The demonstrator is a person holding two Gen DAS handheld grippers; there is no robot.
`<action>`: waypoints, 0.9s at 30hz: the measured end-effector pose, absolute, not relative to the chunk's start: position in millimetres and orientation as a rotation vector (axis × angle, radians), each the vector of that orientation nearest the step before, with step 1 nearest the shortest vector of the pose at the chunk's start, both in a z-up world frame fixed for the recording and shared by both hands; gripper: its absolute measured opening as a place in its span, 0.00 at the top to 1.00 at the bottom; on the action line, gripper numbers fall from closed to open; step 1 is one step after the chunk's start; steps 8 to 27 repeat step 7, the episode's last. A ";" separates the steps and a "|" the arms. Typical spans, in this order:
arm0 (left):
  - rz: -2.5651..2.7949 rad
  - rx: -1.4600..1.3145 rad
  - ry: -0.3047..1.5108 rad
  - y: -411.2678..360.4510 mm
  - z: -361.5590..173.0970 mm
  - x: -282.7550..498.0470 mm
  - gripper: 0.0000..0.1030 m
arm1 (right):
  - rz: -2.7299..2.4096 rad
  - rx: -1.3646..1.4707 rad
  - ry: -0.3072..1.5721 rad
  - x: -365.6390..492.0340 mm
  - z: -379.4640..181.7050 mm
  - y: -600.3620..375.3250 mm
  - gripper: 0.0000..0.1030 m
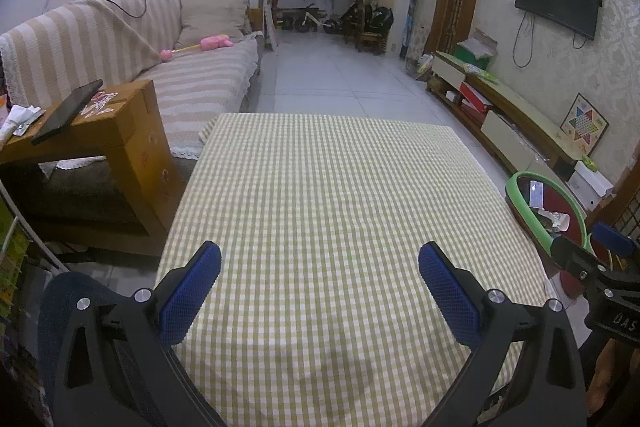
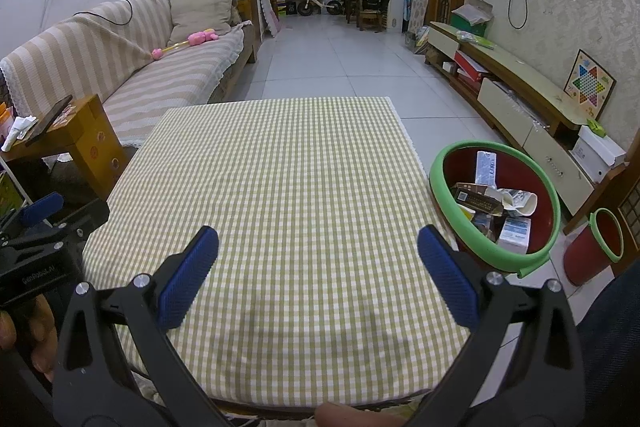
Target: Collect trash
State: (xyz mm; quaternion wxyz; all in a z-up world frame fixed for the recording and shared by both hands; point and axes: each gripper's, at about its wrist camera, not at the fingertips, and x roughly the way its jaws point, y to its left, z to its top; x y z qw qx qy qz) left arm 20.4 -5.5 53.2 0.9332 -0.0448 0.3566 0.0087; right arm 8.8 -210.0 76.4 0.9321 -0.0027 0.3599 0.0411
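A red bin with a green rim [image 2: 440,179] stands on the floor at the table's right edge and holds several pieces of trash: cartons, a crumpled paper cup [image 2: 520,203] and small boxes. It also shows in the left wrist view [image 1: 520,203]. My left gripper [image 1: 320,271] is open and empty above the near part of the checked tablecloth [image 1: 320,187]. My right gripper [image 2: 318,259] is open and empty above the same cloth [image 2: 280,167], left of the bin. Each gripper shows at the edge of the other's view.
A wooden side table [image 1: 132,131] with a tablet and crumpled wrappers [image 1: 20,119] stands at the left, beside a striped sofa [image 1: 180,75]. A second small red bin [image 2: 592,247] stands on the floor far right. A low TV cabinet [image 2: 520,99] runs along the right wall.
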 end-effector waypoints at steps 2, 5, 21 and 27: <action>0.030 -0.082 0.743 -6.0 51.4 22.7 0.08 | 0.085 -0.006 0.739 9.1 76.4 -210.2 0.05; 0.038 -0.080 0.745 -5.6 51.1 22.9 0.08 | 0.085 -0.005 0.739 9.5 76.3 -210.4 0.05; 0.040 -0.080 0.745 -4.9 50.9 23.1 0.08 | 0.086 -0.004 0.740 9.6 76.3 -210.4 0.05; 0.040 -0.080 0.745 -4.9 50.9 23.1 0.08 | 0.086 -0.004 0.740 9.6 76.3 -210.4 0.05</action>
